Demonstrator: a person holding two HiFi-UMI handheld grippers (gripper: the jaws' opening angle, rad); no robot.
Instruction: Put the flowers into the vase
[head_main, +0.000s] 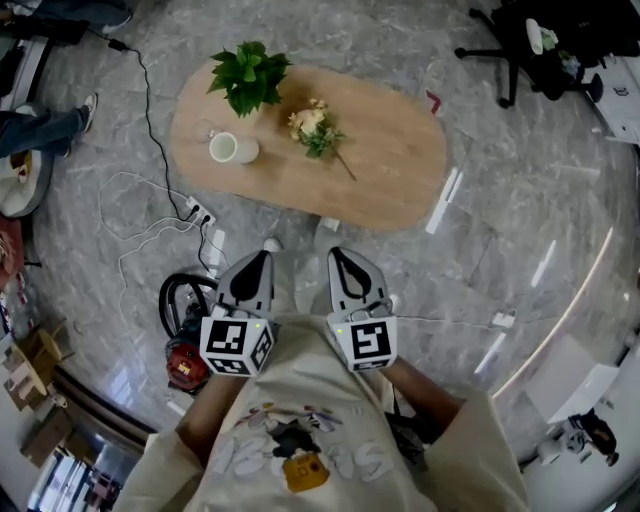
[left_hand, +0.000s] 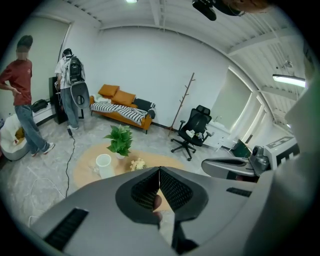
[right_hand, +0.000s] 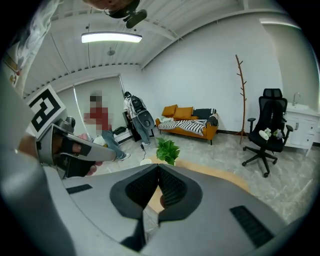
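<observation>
left hand-held gripper (head_main: 263, 251): jaws together, empty | right hand-held gripper (head_main: 335, 254): jaws together, empty | flowers (head_main: 315, 128): lying on bench (head_main: 400, 170), near white vase (head_main: 228, 148), to its right | both grippers well apart from bench

Two claws were in view, the left claw (head_main: 266, 248) and the right claw (head_main: 336, 252), each bearing one marker cube (head_main: 236, 344). Ahead of them stood one oval table (head_main: 400, 170), and on it one white vase (head_main: 228, 148), one potted plant (head_main: 250, 75) and one bunch of flowers (head_main: 313, 127). Beyond the table from the claws were one office chair (left_hand: 192, 131), one sofa (left_hand: 122, 107) with two orange cushions (left_hand: 116, 93), one coat stand (left_hand: 184, 102) and, far to the left claw's left, two people (left_hand: 22, 95).
</observation>
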